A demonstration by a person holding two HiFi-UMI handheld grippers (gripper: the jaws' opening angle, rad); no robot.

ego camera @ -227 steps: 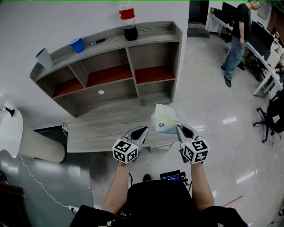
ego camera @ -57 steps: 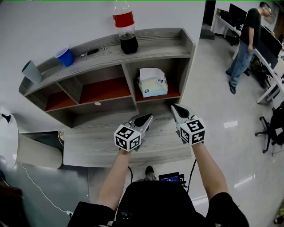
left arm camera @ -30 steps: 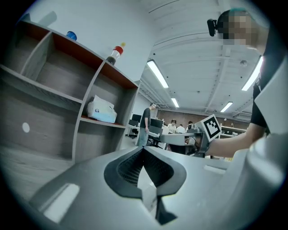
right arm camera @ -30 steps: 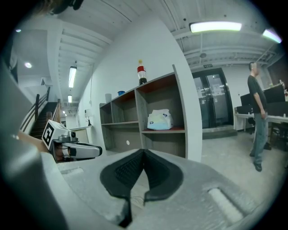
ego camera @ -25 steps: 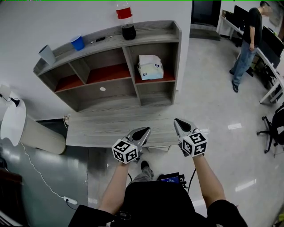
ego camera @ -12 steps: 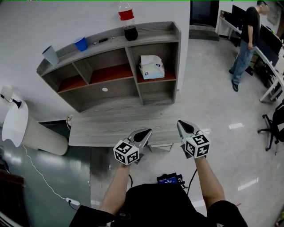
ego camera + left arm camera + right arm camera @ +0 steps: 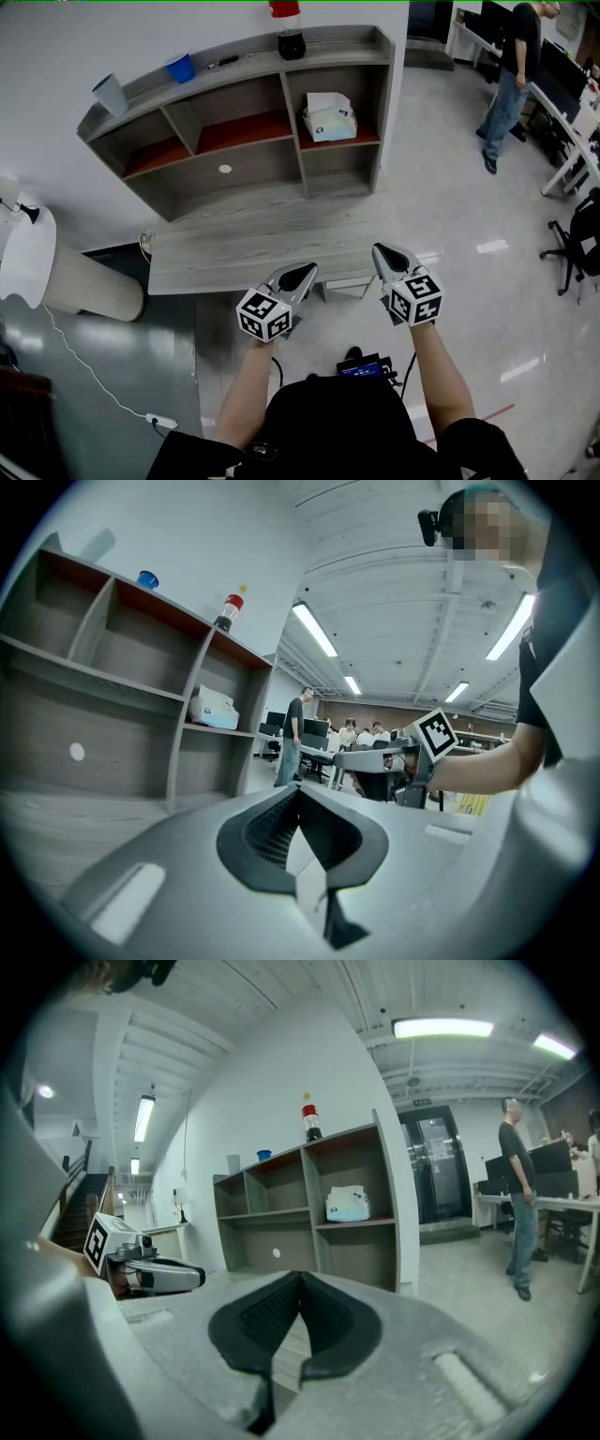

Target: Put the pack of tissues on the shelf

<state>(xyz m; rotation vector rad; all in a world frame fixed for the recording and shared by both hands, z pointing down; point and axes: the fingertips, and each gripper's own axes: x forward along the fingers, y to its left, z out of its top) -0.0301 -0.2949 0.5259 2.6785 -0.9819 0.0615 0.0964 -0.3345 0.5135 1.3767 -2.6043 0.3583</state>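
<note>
Two grippers: left gripper (image 7: 302,271) and right gripper (image 7: 383,253) are out in front, side by side. Each rides a bare forearm stretched forward, nose tipped just under level.
Left jaws: pressed together at the tips, nothing between them.
Right jaws: closed tip to tip as well, and empty.
Jaw build: pale grey plastic shells tapering to a point, with black ridged pads inside and a marker cube at the back of each.
Pack of tissues (image 7: 330,118): a soft block, white and pale blue, lying in the upper right compartment of the shelf (image 7: 234,169) on a red-lined board. It's ahead of and above both pairs of jaws, well apart from them.
Shelf make: grey wood grain, open square compartments, standing against a white wall.
Top board: cola bottle (image 7: 289,19), blue cup (image 7: 179,67) and grey cup (image 7: 111,94), all far beyond the jaw tips.
Desk (image 7: 244,248): a flat grey wood-grain slab between jaws and shelf, its near edge close by the tips.
</note>
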